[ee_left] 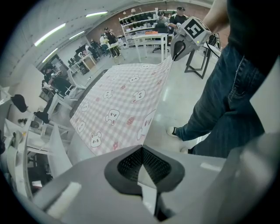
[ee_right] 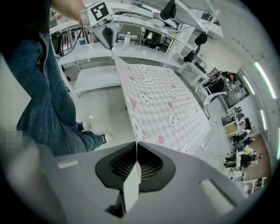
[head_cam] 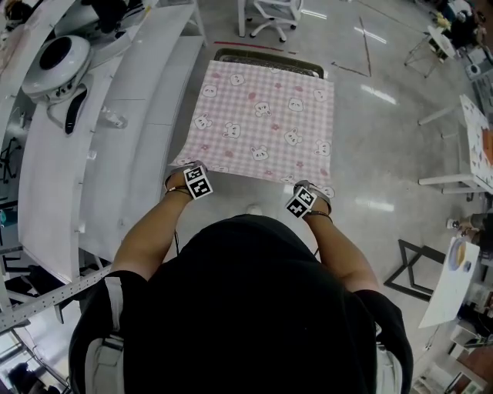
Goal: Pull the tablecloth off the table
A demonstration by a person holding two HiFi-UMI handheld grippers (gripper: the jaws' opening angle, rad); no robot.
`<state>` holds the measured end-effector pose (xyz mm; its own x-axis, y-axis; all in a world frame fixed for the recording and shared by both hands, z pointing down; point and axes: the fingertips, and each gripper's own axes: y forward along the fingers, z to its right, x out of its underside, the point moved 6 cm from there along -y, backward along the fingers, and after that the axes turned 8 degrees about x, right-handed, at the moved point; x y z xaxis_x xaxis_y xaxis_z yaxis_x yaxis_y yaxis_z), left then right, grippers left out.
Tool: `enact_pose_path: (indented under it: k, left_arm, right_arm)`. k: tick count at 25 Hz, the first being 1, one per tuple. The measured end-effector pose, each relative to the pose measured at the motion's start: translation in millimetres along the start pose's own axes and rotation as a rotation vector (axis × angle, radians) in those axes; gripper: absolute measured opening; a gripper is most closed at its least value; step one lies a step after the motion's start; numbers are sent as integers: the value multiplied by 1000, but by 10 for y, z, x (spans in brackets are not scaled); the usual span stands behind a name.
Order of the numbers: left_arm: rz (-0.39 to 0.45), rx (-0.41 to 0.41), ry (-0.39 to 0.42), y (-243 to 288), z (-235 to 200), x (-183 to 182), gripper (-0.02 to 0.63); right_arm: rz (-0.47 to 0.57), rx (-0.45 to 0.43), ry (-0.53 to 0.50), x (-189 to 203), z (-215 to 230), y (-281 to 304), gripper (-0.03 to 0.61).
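Observation:
A pink checked tablecloth [head_cam: 266, 119] printed with small cartoon bears is stretched in the air between me and a dark-edged table [head_cam: 269, 57], whose far rim shows past the cloth. My left gripper [head_cam: 189, 175] is shut on the cloth's near left corner. My right gripper [head_cam: 308, 194] is shut on the near right corner. In the left gripper view the tablecloth [ee_left: 122, 105] runs from the closed jaws out to the right gripper [ee_left: 179, 46]. Seen from the right gripper, the tablecloth [ee_right: 159, 103] reaches across to the left gripper [ee_right: 107, 35].
A long white bench [head_cam: 131, 131] with a white machine [head_cam: 58, 65] runs along the left. A white office chair [head_cam: 277, 15] stands beyond the table. White tables [head_cam: 474, 146] and stands sit at the right. My legs [ee_left: 223, 100] and shoes are close to the cloth's near edge.

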<state>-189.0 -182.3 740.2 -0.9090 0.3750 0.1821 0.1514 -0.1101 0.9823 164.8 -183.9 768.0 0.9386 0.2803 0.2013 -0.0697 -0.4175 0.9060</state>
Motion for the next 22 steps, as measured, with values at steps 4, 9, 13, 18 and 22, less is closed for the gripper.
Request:
enact_pose_path:
  k: [4, 9, 13, 18, 22]
  left_arm:
    - [14, 20, 10, -13, 134, 123, 3]
    - [42, 36, 25, -64, 316, 295, 3]
    - [49, 50, 38, -121, 483, 480, 3]
    - [57, 68, 61, -199, 709, 693, 3]
    - [59, 72, 85, -239, 875, 860, 3]
  right_arm:
    - [-14, 27, 27, -33, -104, -119, 31]
    - [-32, 54, 55, -46, -358, -286, 32]
    - [-43, 70, 71, -88, -597, -419, 32]
    - [-57, 87, 99, -130, -865, -586, 32]
    - [-64, 98, 126, -154, -1097, -695, 32]
